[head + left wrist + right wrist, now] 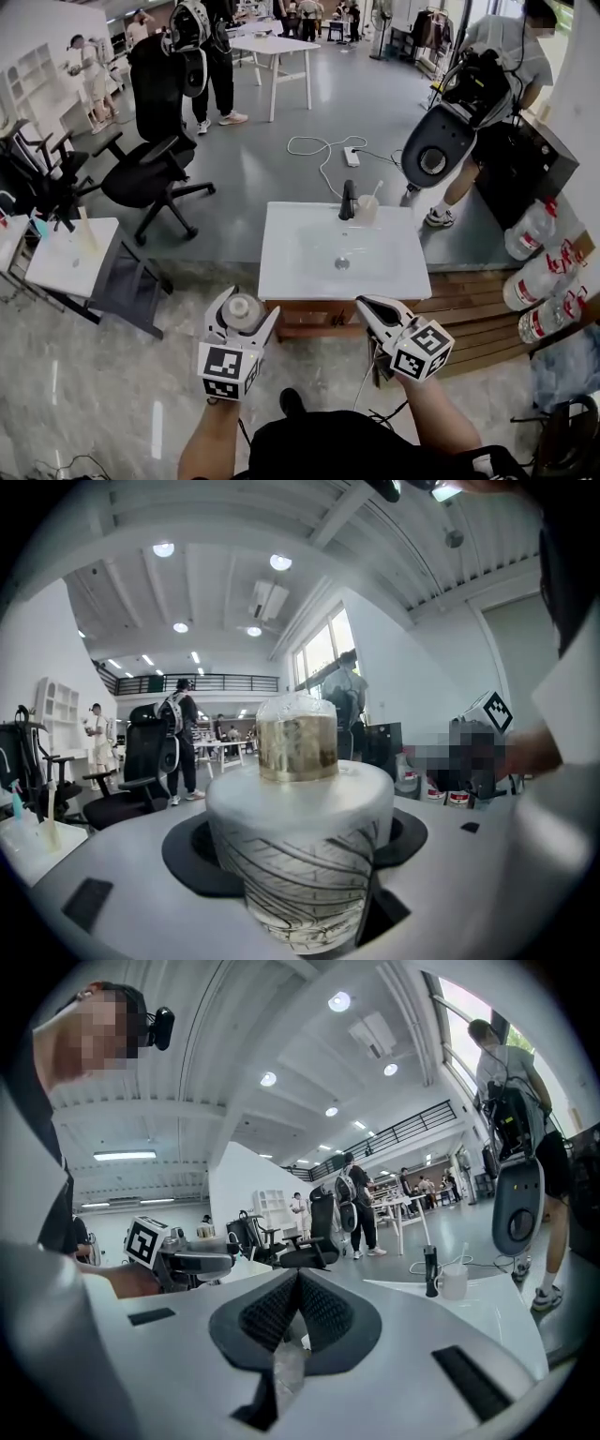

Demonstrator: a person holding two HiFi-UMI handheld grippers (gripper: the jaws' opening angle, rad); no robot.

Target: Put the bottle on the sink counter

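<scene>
My left gripper (246,308) is shut on a bottle (241,306), held upright just in front of the left corner of the sink counter (291,272). In the left gripper view the bottle (300,855) fills the space between the jaws: a frosted white body with dark curved lines, a gold neck and a clear cap. My right gripper (364,304) hovers at the counter's front edge, right of centre, with its jaws together and nothing between them. In the right gripper view its black ribbed pads (272,1312) meet. The counter is white with a basin (339,251) set into it.
A black faucet (348,200) and a white cup (367,210) stand at the counter's back edge. A black office chair (150,178) and a small white table (70,255) are at the left. Large water bottles (536,277) and wooden boards (473,323) lie at the right. People stand behind.
</scene>
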